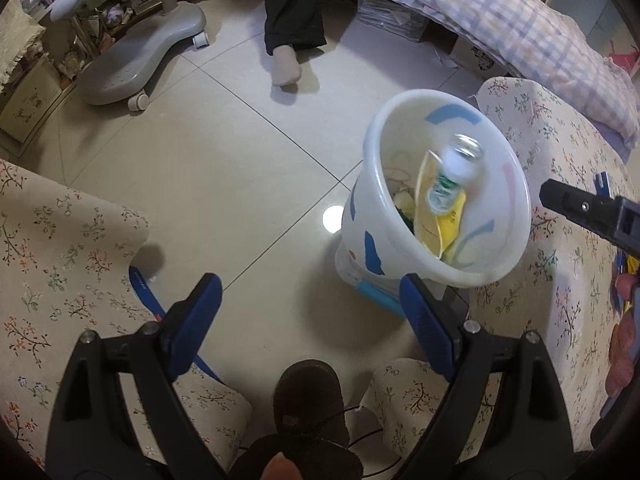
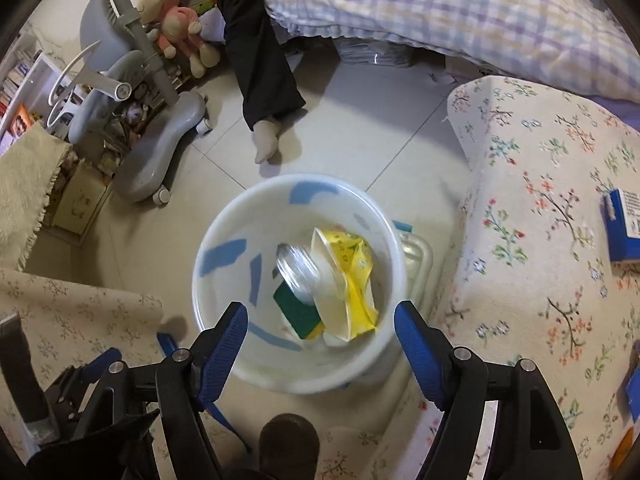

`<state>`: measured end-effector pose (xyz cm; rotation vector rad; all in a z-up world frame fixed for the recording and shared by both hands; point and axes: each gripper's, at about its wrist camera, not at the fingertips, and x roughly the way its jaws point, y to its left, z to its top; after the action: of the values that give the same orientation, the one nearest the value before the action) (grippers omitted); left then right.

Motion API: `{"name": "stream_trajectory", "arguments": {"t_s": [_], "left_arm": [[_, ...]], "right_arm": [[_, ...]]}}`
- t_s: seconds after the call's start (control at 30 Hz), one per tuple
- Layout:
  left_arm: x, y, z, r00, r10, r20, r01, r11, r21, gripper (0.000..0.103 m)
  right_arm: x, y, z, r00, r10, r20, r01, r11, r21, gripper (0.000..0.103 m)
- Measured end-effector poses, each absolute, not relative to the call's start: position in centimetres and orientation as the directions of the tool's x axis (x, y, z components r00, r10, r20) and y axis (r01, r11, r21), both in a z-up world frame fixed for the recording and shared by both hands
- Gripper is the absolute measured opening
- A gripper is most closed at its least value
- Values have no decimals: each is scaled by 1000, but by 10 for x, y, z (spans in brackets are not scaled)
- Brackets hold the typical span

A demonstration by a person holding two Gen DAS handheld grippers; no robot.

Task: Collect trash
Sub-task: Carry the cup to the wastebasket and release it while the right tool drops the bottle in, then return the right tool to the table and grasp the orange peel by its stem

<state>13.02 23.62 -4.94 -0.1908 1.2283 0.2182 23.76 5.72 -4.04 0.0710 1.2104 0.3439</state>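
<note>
A white bin (image 1: 516, 224) with blue marks stands on the tiled floor between two floral-covered surfaces; it also shows in the right wrist view (image 2: 224, 228). A clear plastic bottle (image 1: 452, 176) with a green label is blurred inside the bin mouth, seen too in the right wrist view (image 2: 300, 272). Under it lie a yellow wrapper (image 2: 356, 268) and a green sponge (image 2: 296, 312). My left gripper (image 1: 310, 300) is open and empty, left of the bin. My right gripper (image 2: 320, 316) is open and empty, directly above the bin; it also shows at the right edge of the left wrist view (image 1: 584, 212).
A floral-covered surface (image 2: 540, 240) at the right holds a blue box (image 2: 624, 224). Another floral surface (image 1: 60, 260) lies at the left. A grey wheeled chair base (image 1: 136, 60), a person's socked foot (image 1: 286, 66), a checked quilt (image 2: 440, 8) and a plush toy (image 2: 172, 16) lie beyond.
</note>
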Motion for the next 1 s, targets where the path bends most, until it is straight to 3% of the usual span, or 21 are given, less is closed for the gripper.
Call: {"name": "stream_trajectory", "arguments": {"t_s": [0.43, 1.0], "left_arm": [[122, 177, -40, 335, 31, -942, -134, 991, -15, 96], [102, 73, -33, 335, -82, -939, 83, 995, -57, 100]], "right_arm": [[178, -23, -23, 341, 132, -931, -269, 962, 38, 78], [104, -172, -6, 393, 98, -914, -111, 992, 58, 81]]}}
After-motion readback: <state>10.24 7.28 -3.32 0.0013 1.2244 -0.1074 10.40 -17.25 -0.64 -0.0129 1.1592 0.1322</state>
